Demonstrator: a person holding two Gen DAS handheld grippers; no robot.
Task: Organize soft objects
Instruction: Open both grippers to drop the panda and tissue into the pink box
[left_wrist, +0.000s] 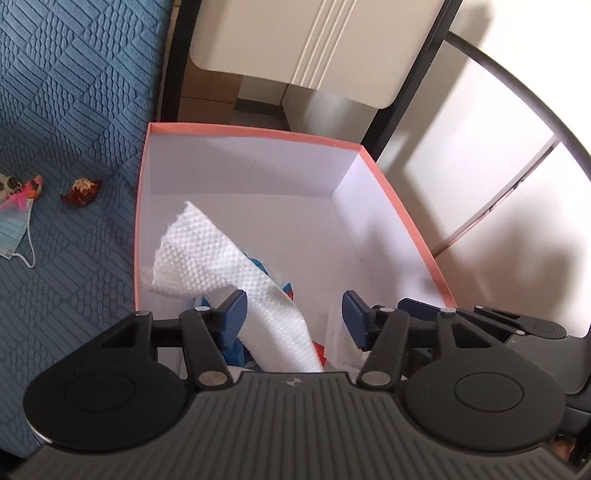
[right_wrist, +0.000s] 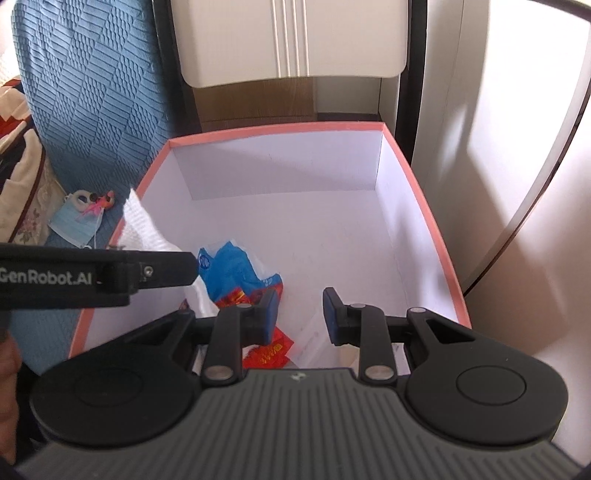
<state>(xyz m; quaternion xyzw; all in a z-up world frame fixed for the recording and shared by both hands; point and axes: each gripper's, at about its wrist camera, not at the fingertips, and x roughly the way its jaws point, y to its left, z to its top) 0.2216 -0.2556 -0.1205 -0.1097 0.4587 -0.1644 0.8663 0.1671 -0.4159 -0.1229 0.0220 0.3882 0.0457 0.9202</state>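
Two hand-held grippers over pink-rimmed box (left_wrist: 255, 130) | left hand-held gripper (left_wrist: 291, 317): jaws apart, gripping nothing | white cloth (left_wrist: 229, 266): inside box by its left wall, long axis slanting from far-left to near-right, over blue-red bag (right_wrist: 236, 273) | right hand-held gripper (right_wrist: 301, 314): jaws partly apart, empty

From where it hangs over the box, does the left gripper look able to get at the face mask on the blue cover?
Probably not directly: the left gripper points into the box, whose wall stands between it and the face mask; it would need lifting clear and swinging across.
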